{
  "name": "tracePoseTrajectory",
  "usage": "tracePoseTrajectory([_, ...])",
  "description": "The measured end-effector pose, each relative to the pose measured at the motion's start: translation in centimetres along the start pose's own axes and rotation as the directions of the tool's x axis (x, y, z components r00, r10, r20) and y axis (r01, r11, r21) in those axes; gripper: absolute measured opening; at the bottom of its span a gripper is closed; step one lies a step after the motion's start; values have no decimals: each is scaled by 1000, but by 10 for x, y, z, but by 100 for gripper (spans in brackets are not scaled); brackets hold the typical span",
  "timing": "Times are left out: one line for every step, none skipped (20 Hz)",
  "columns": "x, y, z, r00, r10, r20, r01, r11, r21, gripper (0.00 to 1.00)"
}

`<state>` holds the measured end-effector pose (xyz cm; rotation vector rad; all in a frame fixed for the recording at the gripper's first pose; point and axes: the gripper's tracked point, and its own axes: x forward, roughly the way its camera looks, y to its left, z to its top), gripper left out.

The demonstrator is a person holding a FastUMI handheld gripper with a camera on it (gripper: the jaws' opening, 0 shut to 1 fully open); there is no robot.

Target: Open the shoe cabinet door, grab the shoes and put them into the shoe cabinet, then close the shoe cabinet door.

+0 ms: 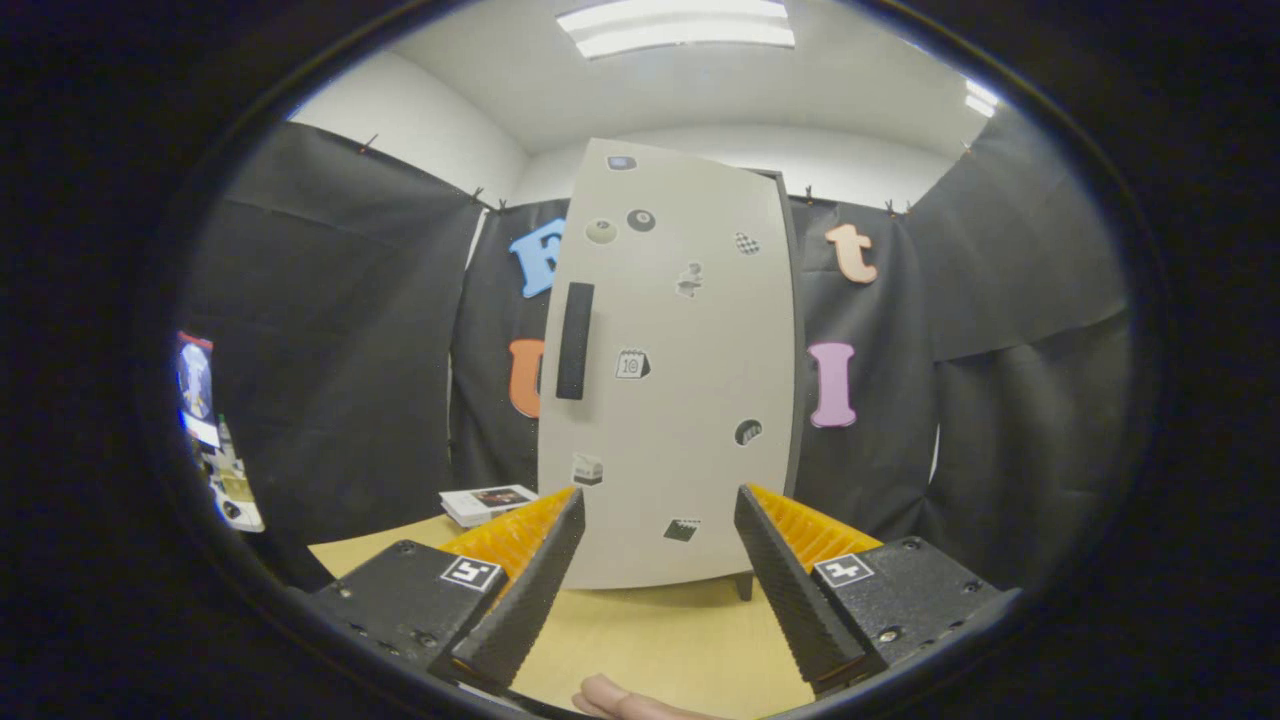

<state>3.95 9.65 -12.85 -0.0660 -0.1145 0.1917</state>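
A tall light-grey shoe cabinet (680,400) stands upright on the wooden table (650,630), straight beyond my fingers. Its door is closed and dotted with small stickers. A black vertical handle (575,340) runs along the door's left side. My gripper (660,505) is open, its two black-and-orange fingers spread wide with nothing between them, and it hangs a short way in front of the cabinet's lower part. A fingertip of a person's hand (620,700) shows just below the fingers.
A small stack of white booklets (488,503) lies on the table left of the cabinet, behind the left finger. Black cloth walls the booth on all sides. Some clutter (225,470) stands far off to the left past the cloth.
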Motion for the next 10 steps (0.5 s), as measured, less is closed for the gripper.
tracePoseTrajectory([2, -6, 0, 1000, -22, -2, 22, 1000, 10, 99])
tracePoseTrajectory([2, -9, -2, 999, -35, -9, 35, 999, 21, 99])
tracePoseTrajectory([4, -11, -4, 999, -41, -18, 42, 999, 32, 99])
tracePoseTrajectory([3, -13, -4, 999, -46, -24, 47, 998, 48, 99])
tracePoseTrajectory([4, -16, -3, 998, -50, -25, 51, 996, 70, 99])
tracePoseTrajectory([4, -19, -3, 998, -53, -27, 55, 995, 89, 99])
tracePoseTrajectory([3, -22, -3, 998, -59, -31, 62, 993, 101, 99])
tracePoseTrajectory([2, -24, -4, 997, -65, -36, 68, 992, 104, 99])
tracePoseTrajectory([0, -25, -5, 997, -67, -35, 71, 992, 102, 99])
tracePoseTrajectory([-3, -27, -2, 997, -69, -27, 71, 992, 100, 99])
